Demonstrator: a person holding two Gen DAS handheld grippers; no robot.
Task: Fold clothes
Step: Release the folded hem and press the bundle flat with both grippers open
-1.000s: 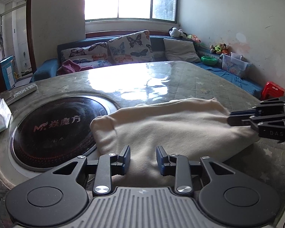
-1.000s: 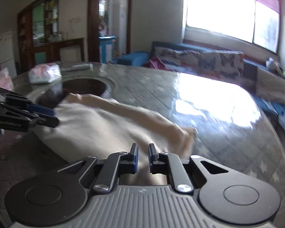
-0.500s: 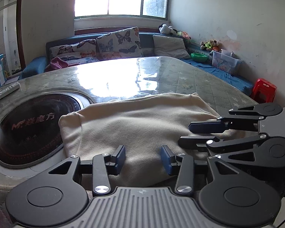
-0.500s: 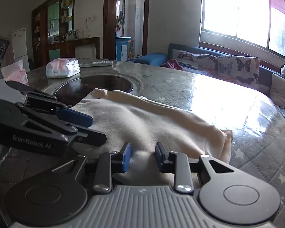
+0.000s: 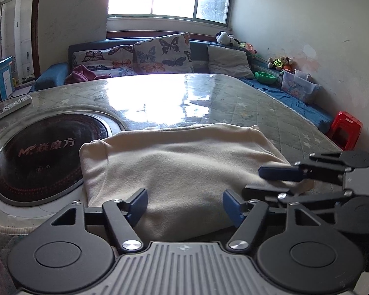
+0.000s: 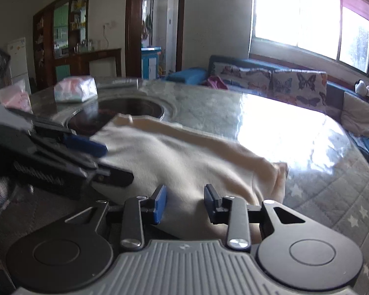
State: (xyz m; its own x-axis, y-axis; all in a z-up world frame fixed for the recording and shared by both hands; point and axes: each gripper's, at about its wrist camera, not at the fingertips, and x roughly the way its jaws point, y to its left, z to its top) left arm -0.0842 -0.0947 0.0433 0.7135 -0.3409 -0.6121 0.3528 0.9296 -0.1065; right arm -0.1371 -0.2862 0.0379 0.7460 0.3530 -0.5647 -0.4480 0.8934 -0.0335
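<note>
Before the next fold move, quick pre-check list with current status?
1. Left tool free of the cream garment: ok, jaws opening, cloth lies between them, pads not pressing it.
2. Right tool free: ok, jaws opening, pads clear of the cloth.
3. Tools apart from each other: ok, side by side at the near edge, not touching.
4. Garment lying flat: not ok, far corner is bunched and one end drapes over the black round cooktop.
5. Fold edges aligned: cannot tell, the underside layers are hidden.
6. Table beyond the garment free for the fold: ok.
</note>
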